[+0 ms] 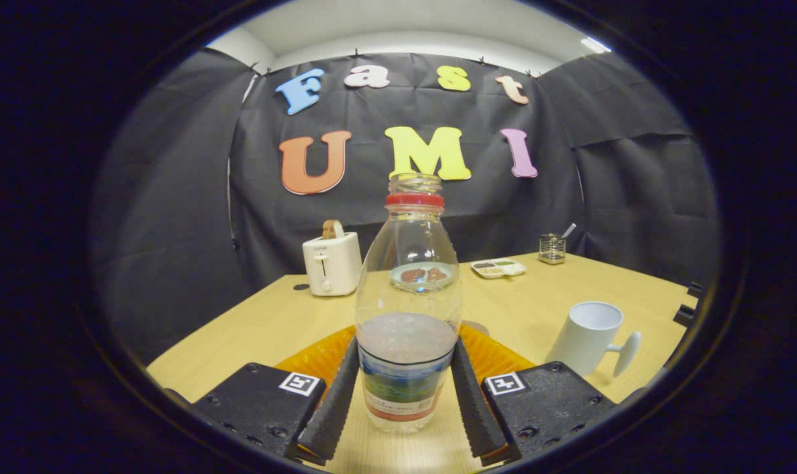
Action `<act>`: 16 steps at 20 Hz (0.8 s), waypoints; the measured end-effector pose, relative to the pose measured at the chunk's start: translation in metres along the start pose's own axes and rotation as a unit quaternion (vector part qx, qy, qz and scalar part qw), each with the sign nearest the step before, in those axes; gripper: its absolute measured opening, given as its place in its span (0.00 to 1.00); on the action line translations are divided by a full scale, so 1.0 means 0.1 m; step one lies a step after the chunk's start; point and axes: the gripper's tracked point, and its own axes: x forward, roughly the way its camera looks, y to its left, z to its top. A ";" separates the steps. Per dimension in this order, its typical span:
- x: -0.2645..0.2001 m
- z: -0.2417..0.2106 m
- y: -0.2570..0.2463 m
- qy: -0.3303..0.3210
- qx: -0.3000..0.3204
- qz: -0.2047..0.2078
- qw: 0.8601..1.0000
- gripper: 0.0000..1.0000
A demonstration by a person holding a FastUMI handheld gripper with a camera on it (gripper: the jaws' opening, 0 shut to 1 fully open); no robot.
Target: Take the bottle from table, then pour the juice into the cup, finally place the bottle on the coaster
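While the bottle (408, 309) stands upright on the wooden table (240, 329), the two black fingers (332, 401) of the gripper (405, 368) are on both sides of its lower part, at the level of the label, and each one seems to touch the clear wall. The bottle has no cap, only a red ring under the open mouth, and a greyish liquid fills about the lower third. Behind the bottle lies an orange coaster (313, 359), partly hidden by the fingers. A white cup (586, 337) stands further to the right, well apart, its handle turned to the right. Far behind are a white toaster (331, 263), a small divided dish (498, 268) and a wire holder (552, 249)
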 end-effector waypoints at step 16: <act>-0.21 0.75 0.09 0.012 0.293 0.103 0.951 0.76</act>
